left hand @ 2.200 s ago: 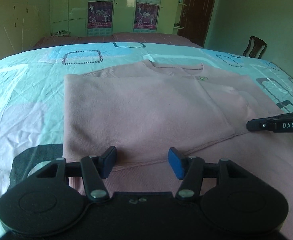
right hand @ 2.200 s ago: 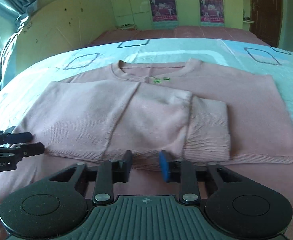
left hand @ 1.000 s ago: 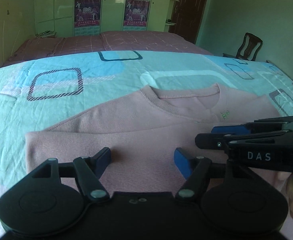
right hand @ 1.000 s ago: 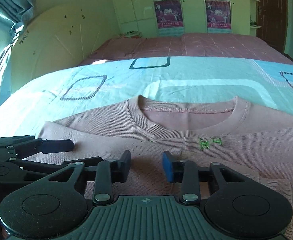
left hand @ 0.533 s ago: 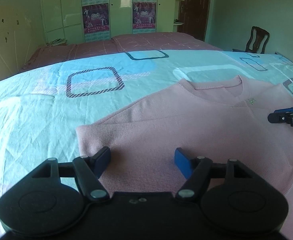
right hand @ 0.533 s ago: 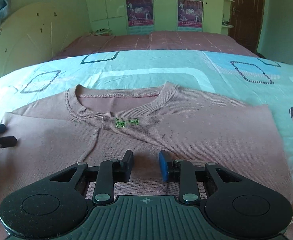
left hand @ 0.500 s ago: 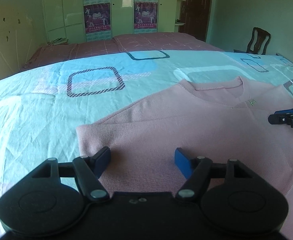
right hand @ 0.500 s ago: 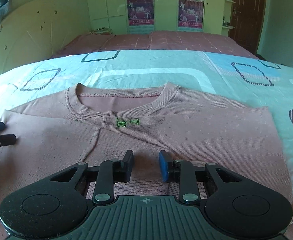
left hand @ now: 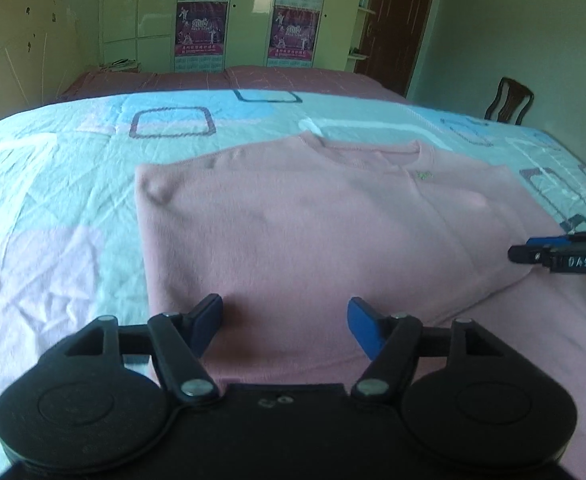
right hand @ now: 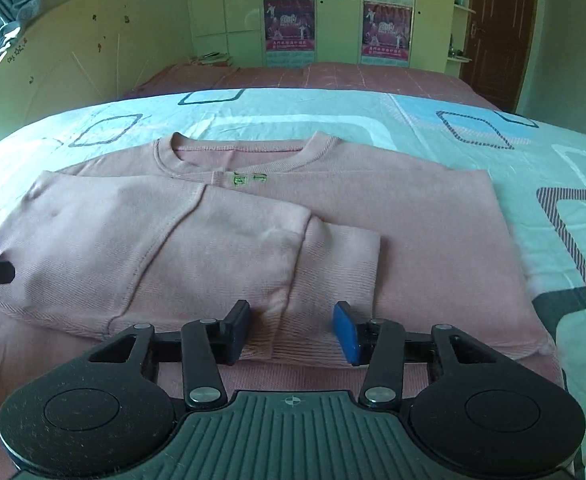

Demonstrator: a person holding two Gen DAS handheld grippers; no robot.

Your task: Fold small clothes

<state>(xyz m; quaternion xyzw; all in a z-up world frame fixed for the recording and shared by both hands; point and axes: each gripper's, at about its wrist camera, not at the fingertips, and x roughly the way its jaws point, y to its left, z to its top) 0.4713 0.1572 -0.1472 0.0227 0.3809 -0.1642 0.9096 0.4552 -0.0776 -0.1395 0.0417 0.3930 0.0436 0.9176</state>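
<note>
Sweater (right hand: 373, 232) lies flat on the bed (right hand: 493, 140), neck away from you and its sleeve (right hand: 197, 256) folded across the chest. A second ago both of your grippers were up near the collar; now they have come back to the near edge of the sweater, so I judge the sleeve fold as finished and the next fold — the lower part up toward the collar — as the step to begin.

Your right gripper (right hand: 291, 332) points down at the sleeve cuff. Its jaws have just been opening and stand partly apart, the ribbed cuff lying between them but not pinched.

Your left gripper (left hand: 285, 324) tilts down over the sweater's near left corner, jaws wide apart and holding nothing — the cloth only lies under them. Both grippers are well apart, one toward each side of the sweater.
</note>
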